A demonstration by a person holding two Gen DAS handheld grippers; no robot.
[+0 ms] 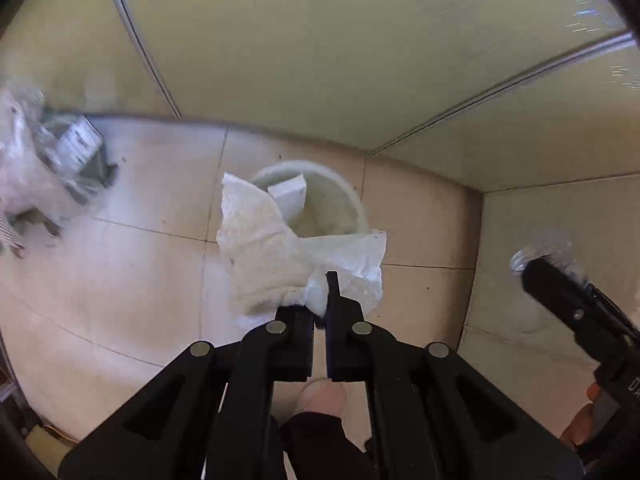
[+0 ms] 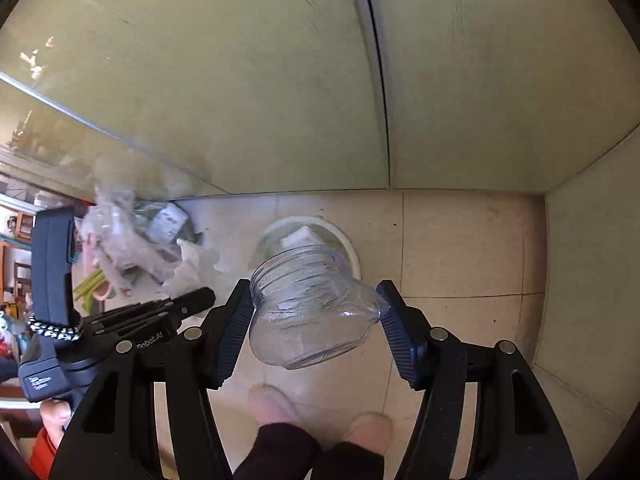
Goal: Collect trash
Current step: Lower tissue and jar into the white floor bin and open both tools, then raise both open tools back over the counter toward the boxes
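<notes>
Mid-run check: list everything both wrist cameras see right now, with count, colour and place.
paper towel: one, white, crumpled, pinched in the left gripper above the bin
clear jar: one, transparent, clamped sideways in the right gripper
bin: one, pale, round, on the tiled floor by the wall, a white box inside
plastic bag pile: one heap, clear and grey, floor left of the bin
left gripper: black, shut on the towel
right gripper: black, blue pads
person's feet: two, pale footwear, below the grippers
</notes>
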